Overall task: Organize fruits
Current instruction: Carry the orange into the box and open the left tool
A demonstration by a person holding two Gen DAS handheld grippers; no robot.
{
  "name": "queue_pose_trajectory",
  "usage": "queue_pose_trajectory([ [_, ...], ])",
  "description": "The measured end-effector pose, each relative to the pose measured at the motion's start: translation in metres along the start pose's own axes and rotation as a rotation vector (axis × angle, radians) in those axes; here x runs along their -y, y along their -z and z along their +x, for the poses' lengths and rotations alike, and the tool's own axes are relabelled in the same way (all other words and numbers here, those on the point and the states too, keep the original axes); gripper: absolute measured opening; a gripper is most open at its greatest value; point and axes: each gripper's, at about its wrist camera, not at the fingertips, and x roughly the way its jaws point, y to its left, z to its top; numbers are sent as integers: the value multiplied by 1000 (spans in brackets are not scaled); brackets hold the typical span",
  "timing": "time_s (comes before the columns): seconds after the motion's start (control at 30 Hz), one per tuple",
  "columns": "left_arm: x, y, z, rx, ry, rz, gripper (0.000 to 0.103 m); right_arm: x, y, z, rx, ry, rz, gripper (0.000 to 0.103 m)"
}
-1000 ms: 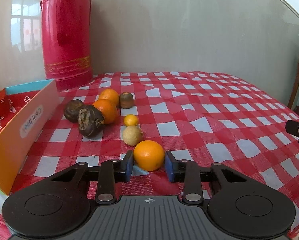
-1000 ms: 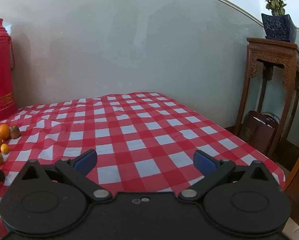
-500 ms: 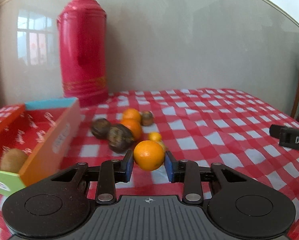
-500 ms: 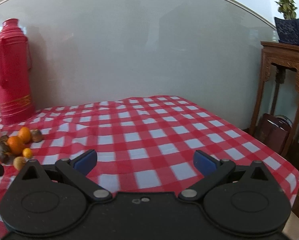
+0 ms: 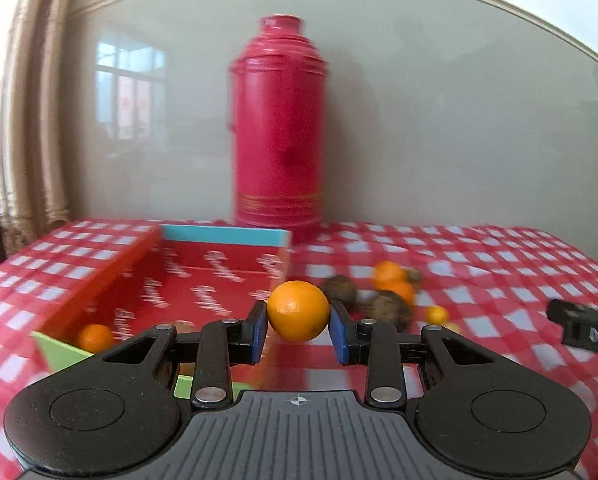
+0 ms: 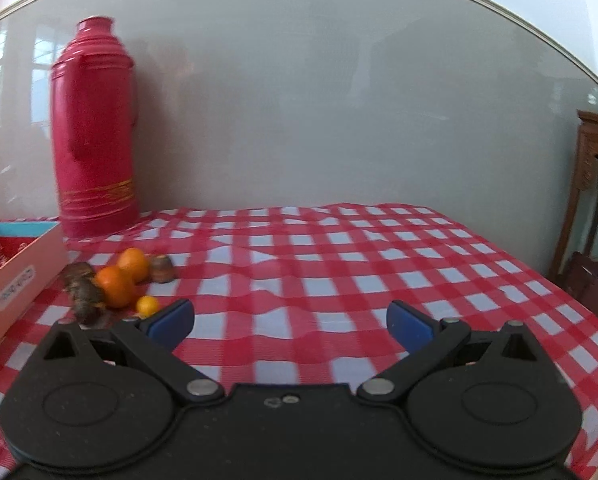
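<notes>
An orange sits clamped between the two blue pads of the left claw, held clear of the counter and in front of the right-hand wall of an open cardboard box. The box has a red printed floor, an orange left wall, a light blue far wall and a green near edge; inside it, close to the near left corner, lies a smaller orange fruit.

To the right of the held orange, a cluster of loose fruit rests on the red-and-white checked cloth: two oranges, two dark wrinkled fruits, a brownish one and a small yellow-orange one, blurred in the left wrist view. The right wrist view shows the same group just beside the box's outer wall.

A tall red thermos flask stands upright behind the box, against the grey wall.

The right claw has its blue pads spread wide with nothing between them, hovering over bare cloth. Its black tip shows at the right edge of the left wrist view.

A carved wooden stand stands off the counter's far right.
</notes>
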Motion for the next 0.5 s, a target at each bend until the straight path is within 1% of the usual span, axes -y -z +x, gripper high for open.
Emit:
queue_pose_trajectory([
  [0.23,-54,-2,9,-8,-125,-70,34,-24,-2,4,1,-41,-31,97],
  [0.37,-75,-1,15,-27,-162,-86,34,-37,-4,6,1,-64,-35,97],
  [0.5,-85,1,20,-44,-187,-99,34,-49,-4,6,1,-85,-55,97],
])
